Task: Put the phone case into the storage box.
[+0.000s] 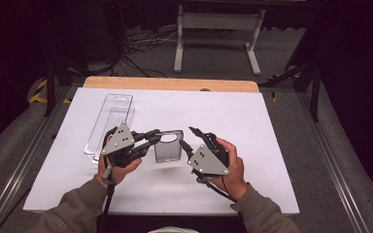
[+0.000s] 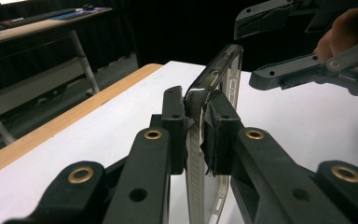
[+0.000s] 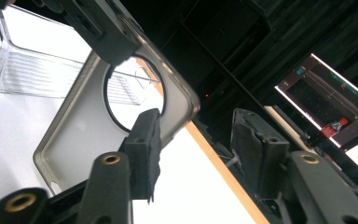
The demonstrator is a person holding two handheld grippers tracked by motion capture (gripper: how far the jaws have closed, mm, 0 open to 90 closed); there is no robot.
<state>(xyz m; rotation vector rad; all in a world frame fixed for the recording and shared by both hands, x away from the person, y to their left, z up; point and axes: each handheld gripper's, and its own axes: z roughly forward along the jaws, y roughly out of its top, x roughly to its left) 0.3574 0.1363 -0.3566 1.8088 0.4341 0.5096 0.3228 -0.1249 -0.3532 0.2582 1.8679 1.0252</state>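
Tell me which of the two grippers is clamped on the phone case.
The left gripper: its jaws pinch the phone case edge. The right gripper stands open beside it.

A table carries the work: a pale wooden top [image 1: 171, 84] shows as a strip along its far edge. A white sheet [image 1: 252, 126] covers nearly all the rest of the surface, its corners square to the table. 1 thing lies directly on the sheet: a long clear plastic package [image 1: 109, 121], flat at the left side, its hang-hole end pointing to the far edge. In the right gripper view the package [image 3: 37, 70] lies on the same white sheet [image 3: 9, 126].
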